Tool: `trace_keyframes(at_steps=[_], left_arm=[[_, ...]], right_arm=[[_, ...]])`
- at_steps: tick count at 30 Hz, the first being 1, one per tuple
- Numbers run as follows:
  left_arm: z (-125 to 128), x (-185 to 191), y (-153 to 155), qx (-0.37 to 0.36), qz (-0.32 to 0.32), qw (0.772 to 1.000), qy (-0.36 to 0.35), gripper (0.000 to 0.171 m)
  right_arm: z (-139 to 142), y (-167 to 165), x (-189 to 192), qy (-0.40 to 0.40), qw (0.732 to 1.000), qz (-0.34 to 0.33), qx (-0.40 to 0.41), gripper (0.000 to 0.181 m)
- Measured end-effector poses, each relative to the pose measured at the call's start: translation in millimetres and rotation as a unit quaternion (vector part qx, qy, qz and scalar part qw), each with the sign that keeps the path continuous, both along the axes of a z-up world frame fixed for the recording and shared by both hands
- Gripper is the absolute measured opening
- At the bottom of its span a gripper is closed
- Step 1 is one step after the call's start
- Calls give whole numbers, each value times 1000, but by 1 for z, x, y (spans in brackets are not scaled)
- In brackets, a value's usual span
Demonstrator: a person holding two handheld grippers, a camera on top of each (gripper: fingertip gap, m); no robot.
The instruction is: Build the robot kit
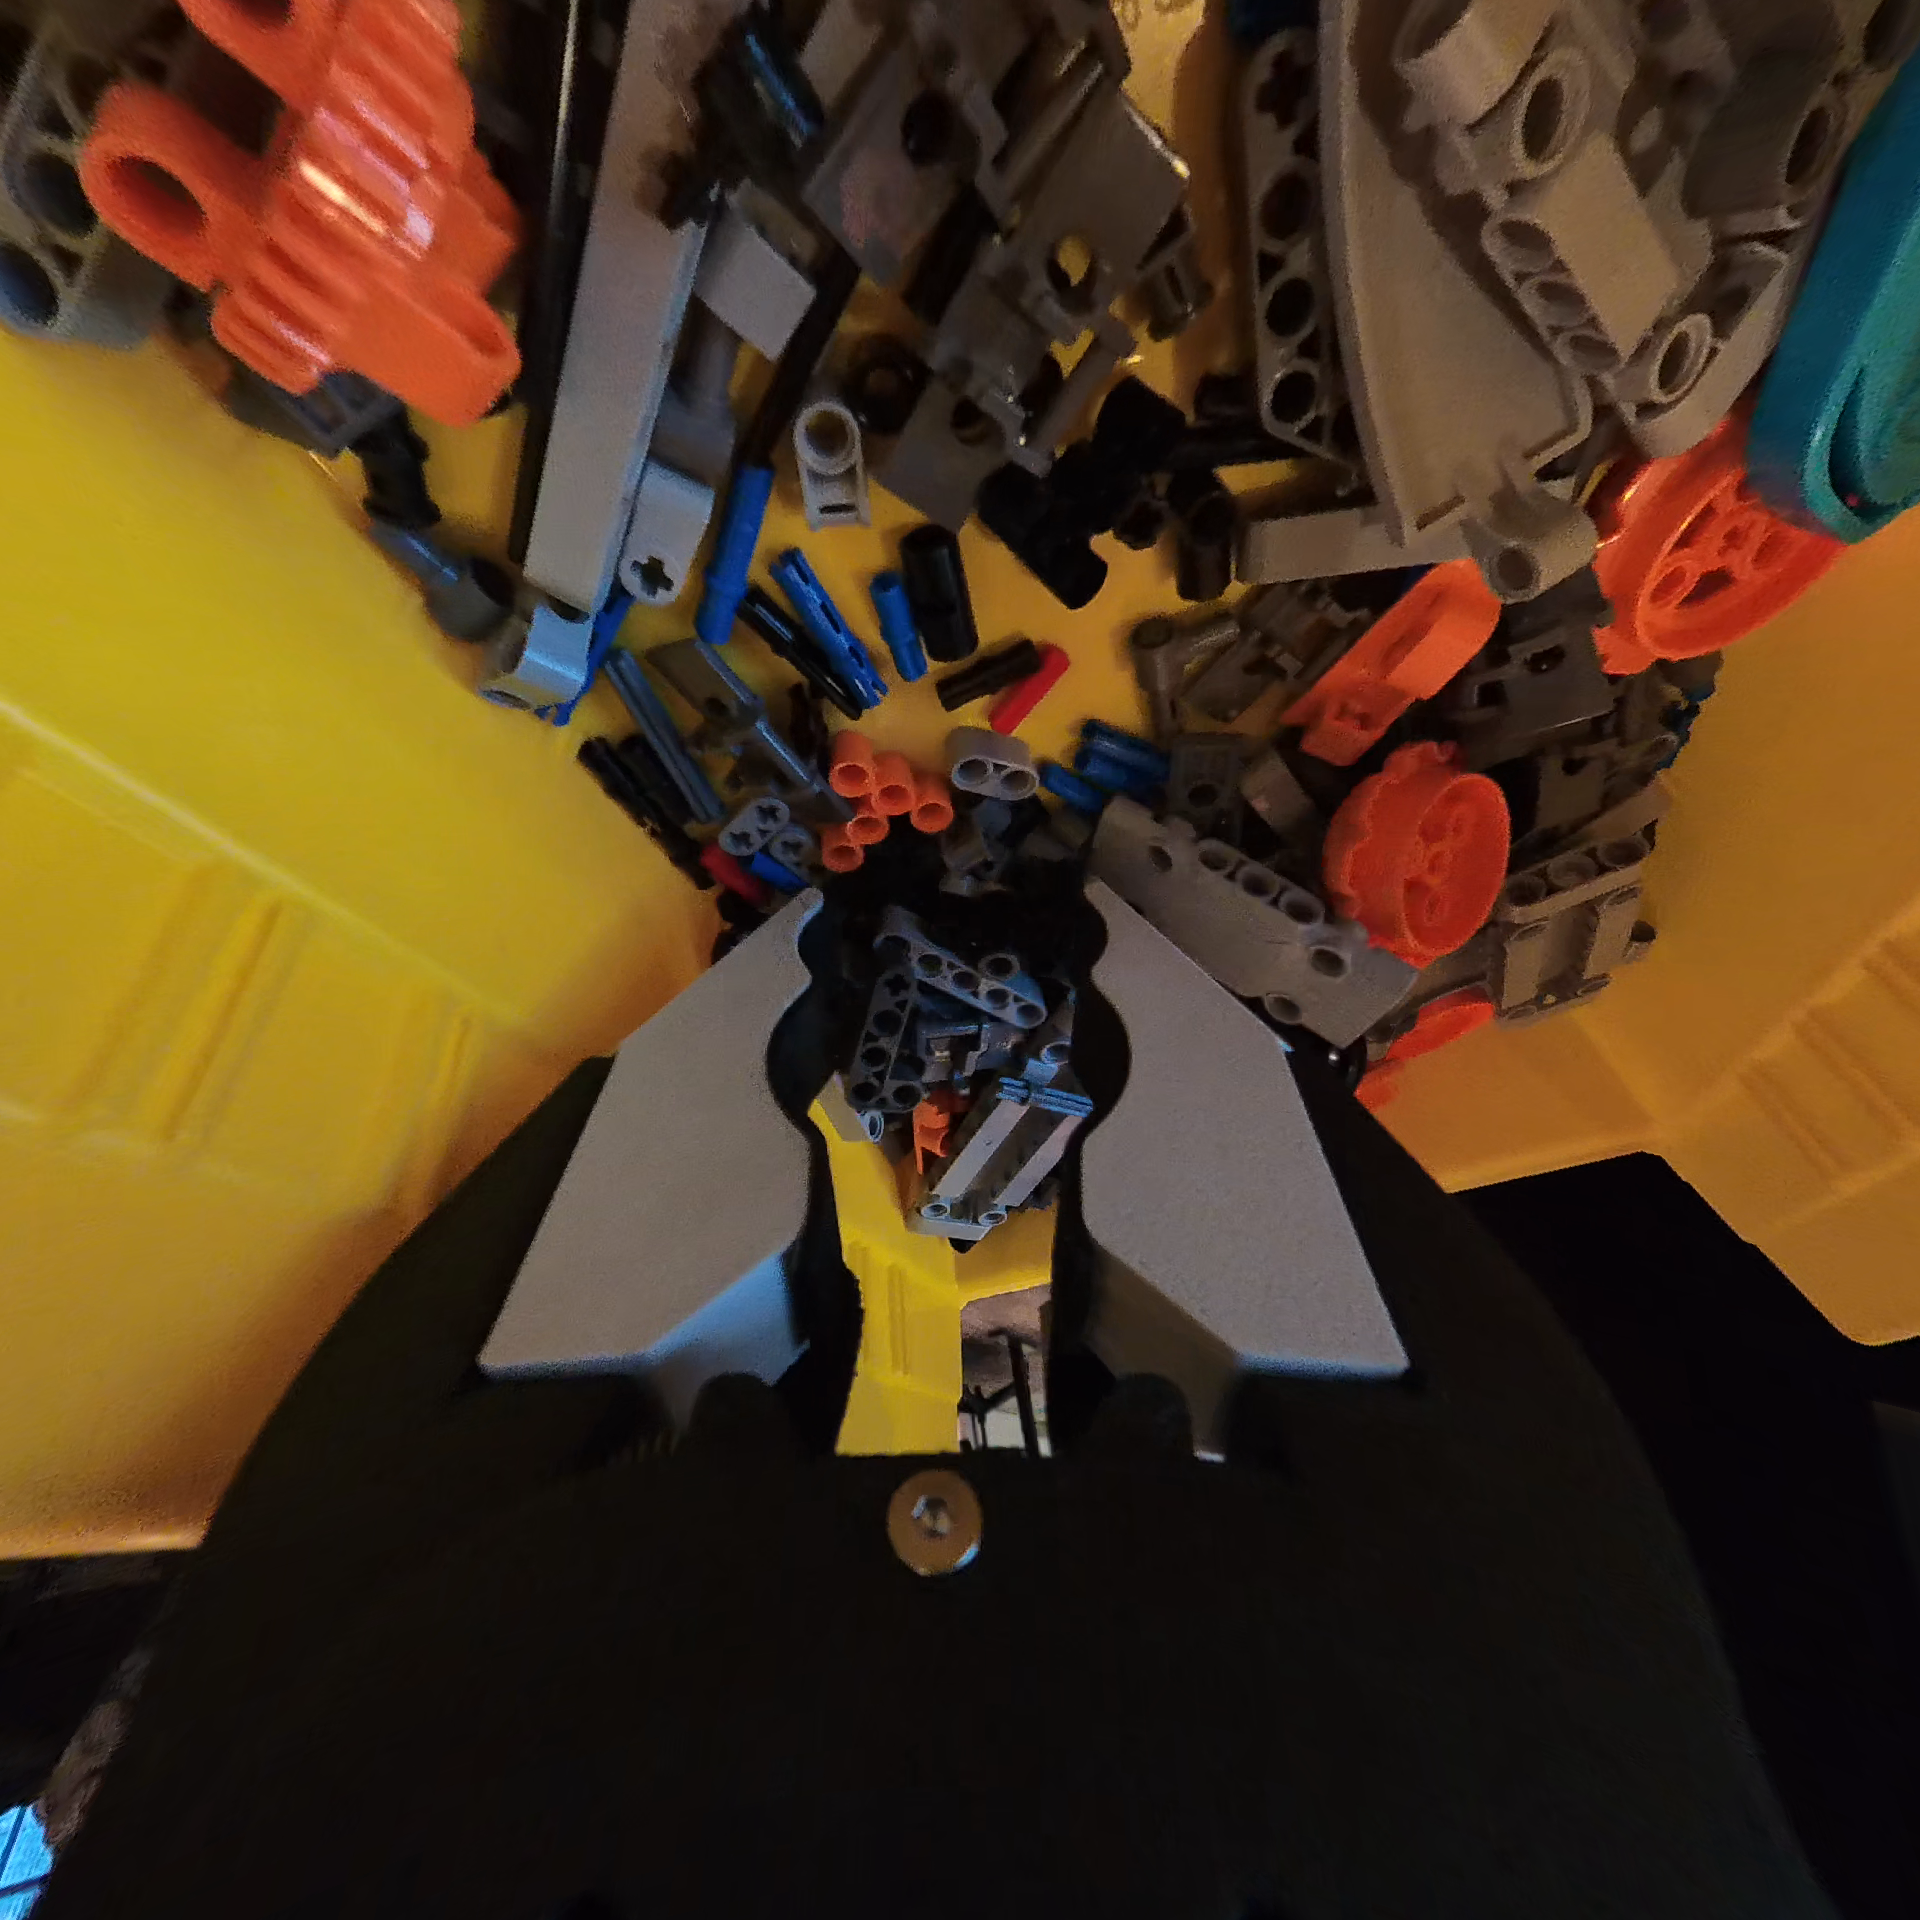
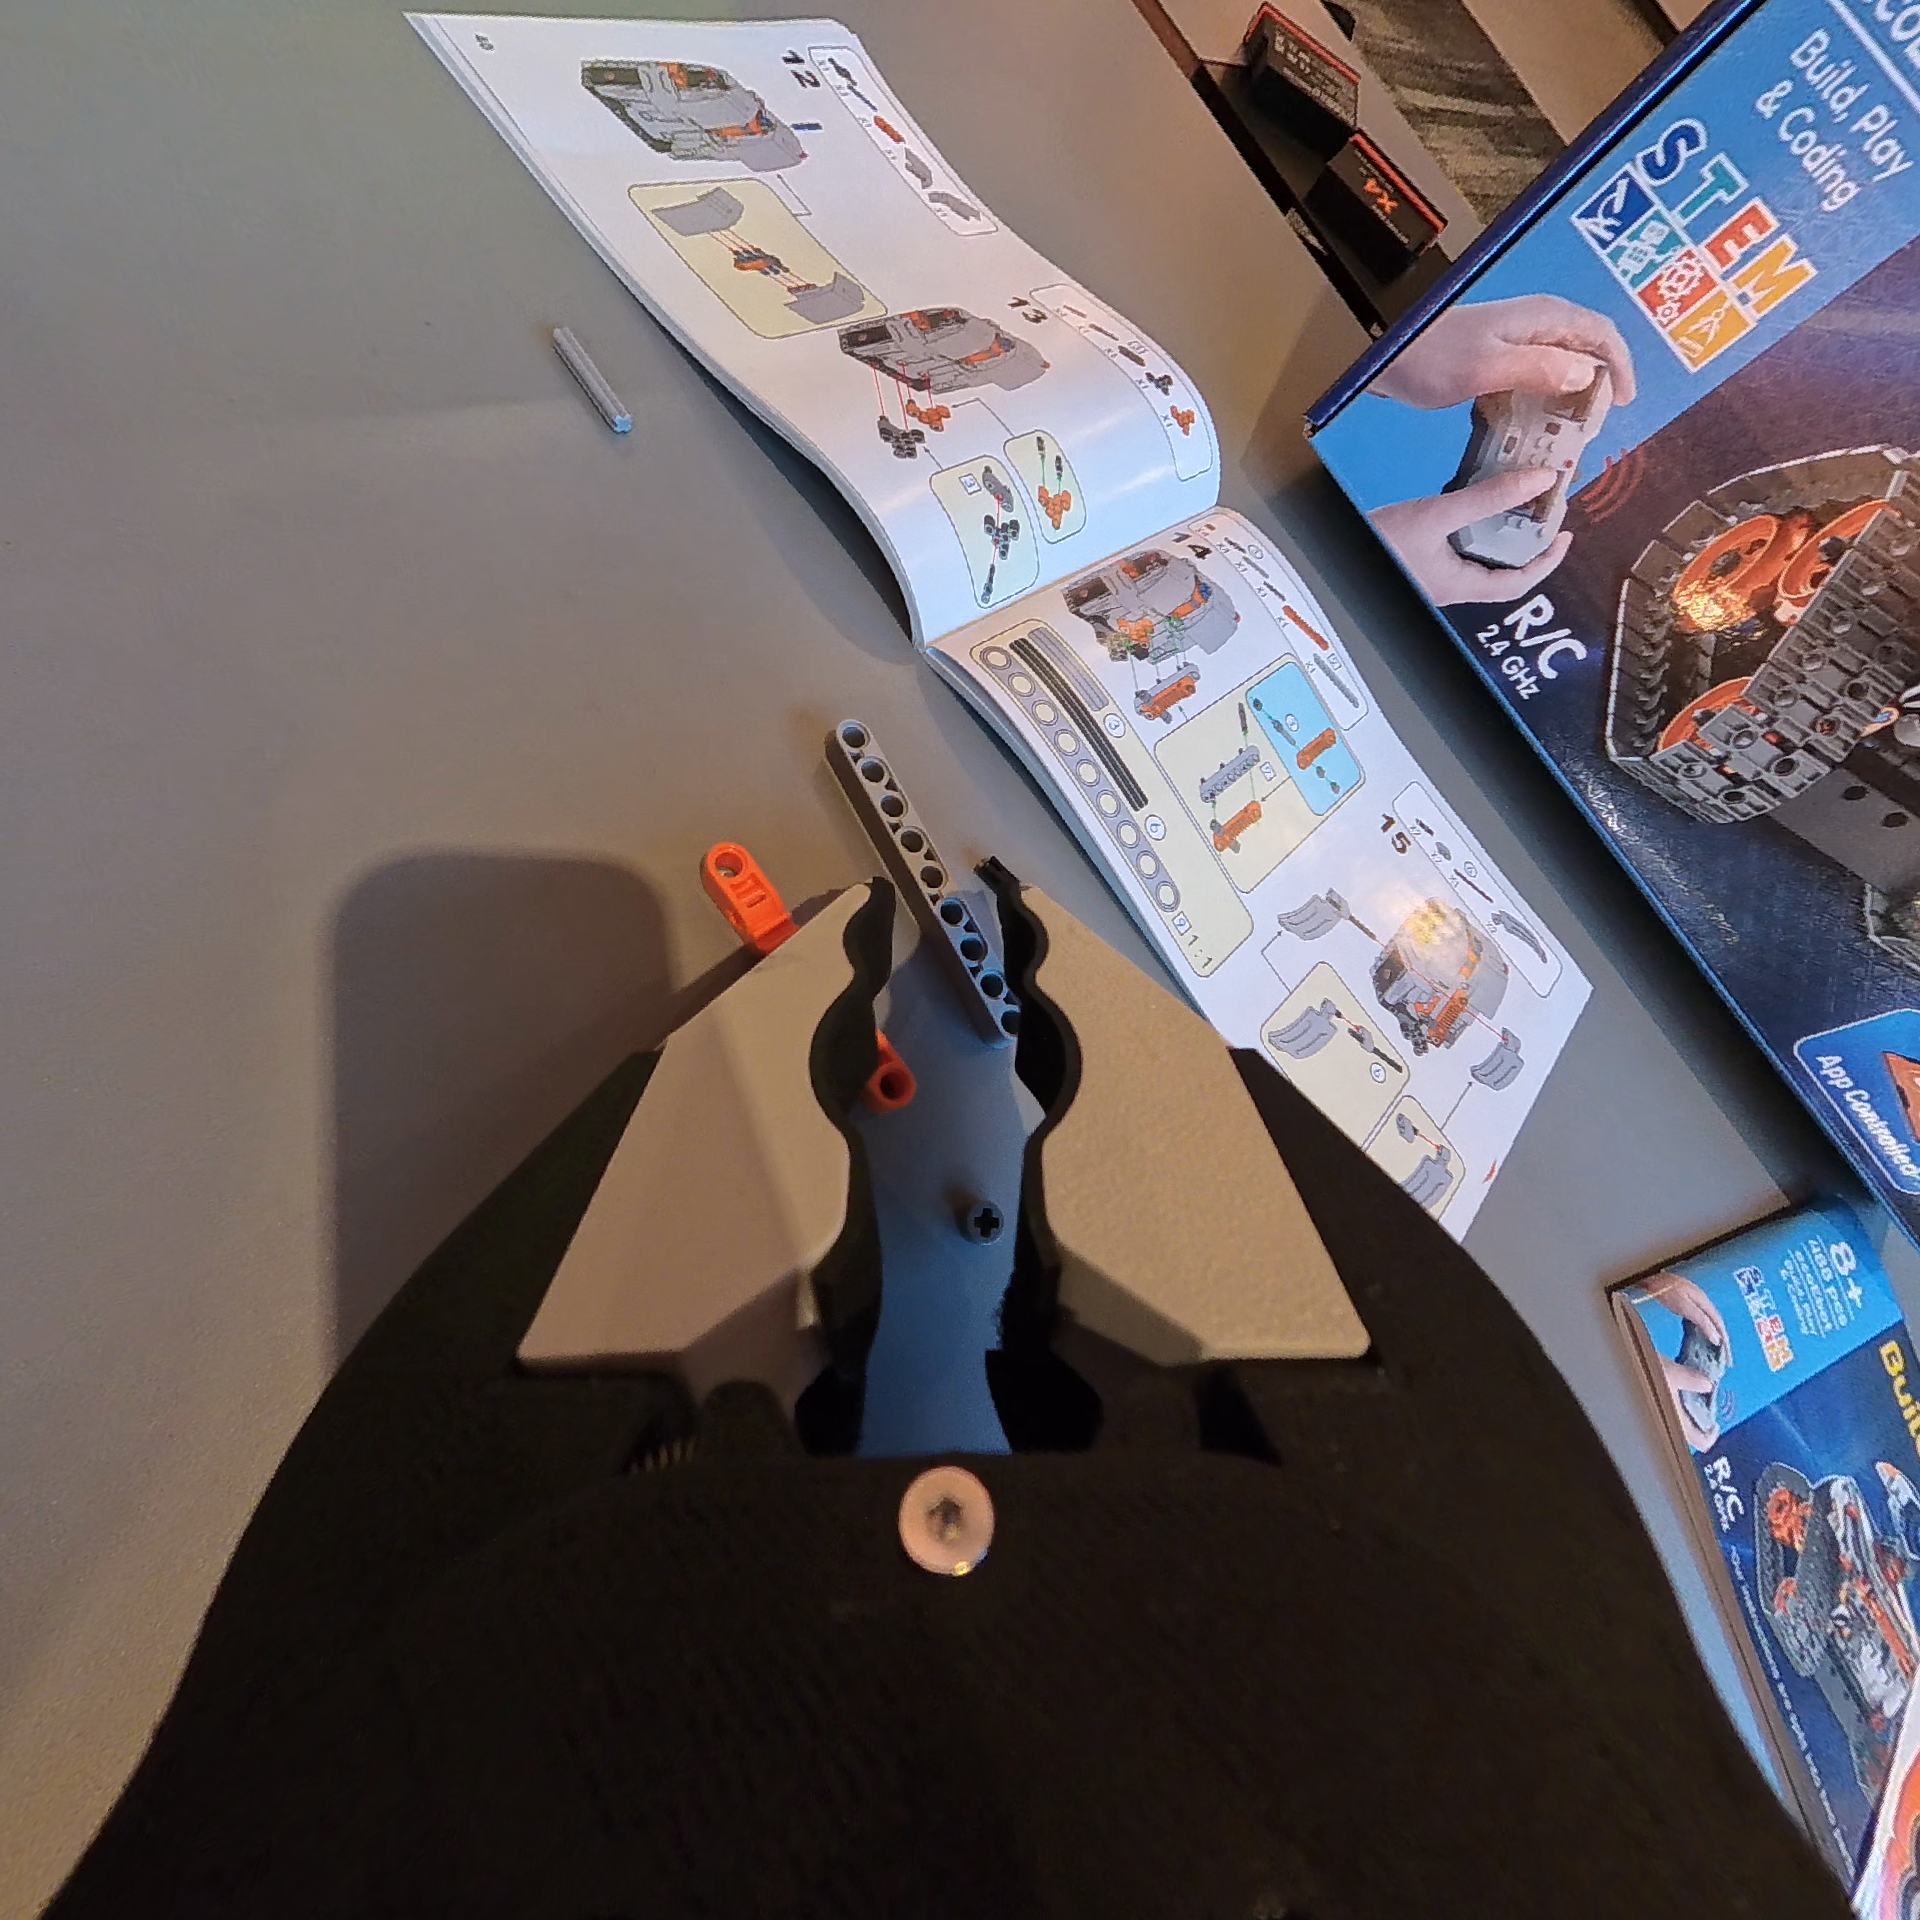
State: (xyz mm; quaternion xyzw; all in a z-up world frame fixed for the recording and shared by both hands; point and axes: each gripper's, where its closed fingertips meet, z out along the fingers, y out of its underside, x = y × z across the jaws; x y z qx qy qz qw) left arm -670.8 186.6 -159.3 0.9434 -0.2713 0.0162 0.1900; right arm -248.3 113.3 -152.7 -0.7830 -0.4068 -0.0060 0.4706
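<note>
Left gripper (image 1: 951, 914) hangs agape, holding nothing, over loose bricks in the yellow bin (image 1: 260, 831); right gripper (image 2: 935, 894), parted, straddles the grey holed beam (image 2: 925, 878) on the table (image 2: 260, 623), orange connector (image 2: 743, 894) just left.

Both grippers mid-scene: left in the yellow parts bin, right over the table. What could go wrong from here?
1. The left gripper is open over a dense pile in the yellow bin; closing may catch several pieces at once.
2. The right gripper straddles the grey beam off-centre; it may pivot or slip.
3. The orange connector beside its finger could get knocked.
</note>
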Motion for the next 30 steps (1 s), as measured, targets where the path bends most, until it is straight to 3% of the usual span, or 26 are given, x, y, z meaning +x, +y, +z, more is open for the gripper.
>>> trace_keyframes(at_steps=[4, 5, 11, 17, 20, 21, 22, 23, 26, 28, 30], left_arm=[[0, 1, -1, -7, -41, 999, 11, 29], [1, 3, -1, -7, -58, 998, 10, 13], [3, 3, 1, -11, -113, 993, 43, 13], [26, 23, 55, 93, -93, 991, -2, 12], [31, 28, 91, 180, -94, 979, -9, 15], [31, 25, 95, 196, -93, 976, 4, 36], [30, 19, 92, 195, -94, 976, 20, 56], [29, 16, 84, 179, -96, 979, 26, 61], [25, 19, 55, 124, -82, 989, -3, 59], [23, 11, 34, 75, -65, 995, 6, 51], [20, 4, 17, 36, -54, 998, 15, 54]], right_arm=[[0, 0, 0, -1, 1000, 1, 1, 18], [0, 0, 0, -1, 1000, 1, 0, 18], [0, 0, 0, -1, 1000, 1, 0, 18], [0, 0, 0, 0, 1000, 0, -1, 18], [0, 0, 0, 0, 1000, 0, 0, 18], [0, 0, 0, -1, 1000, 0, 0, 18], [0, 0, 0, -1, 1000, 0, 0, 18], [0, 0, 0, -1, 1000, 0, 0, 18], [0, 0, 0, 0, 1000, 0, 0, 18], [0, 0, 0, 0, 1000, 0, 0, 18], [0, 0, 0, 0, 1000, 0, 0, 18]])
